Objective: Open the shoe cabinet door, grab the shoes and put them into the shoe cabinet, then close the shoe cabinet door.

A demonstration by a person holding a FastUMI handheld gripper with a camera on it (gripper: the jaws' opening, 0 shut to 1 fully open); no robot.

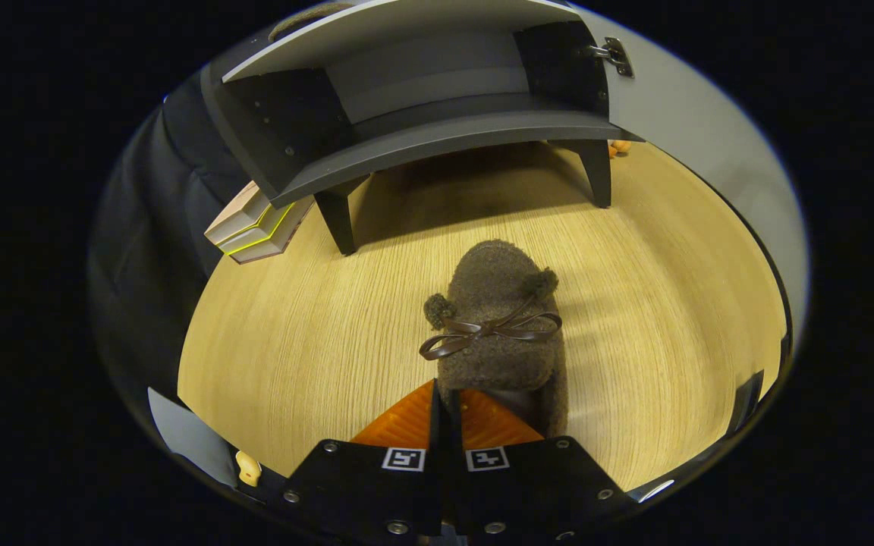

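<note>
Gripper view shows a fuzzy brown slipper (499, 326) on the wooden table (315, 334), just ahead of the open shoe cabinet (437, 129). It looks light and soft, likely to sag; the heel rim seems the best hold. The tool (446, 413) is closed, pinching that heel edge between both fingers.

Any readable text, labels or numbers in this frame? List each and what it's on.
None readable.
Two square coded markers on the gripper body: patterns, not text.
Stacked books beside the open shoe cabinet: edges visible, no print legible.
Slipper, its wall pinched between the closed fingers: no label seen.
</note>
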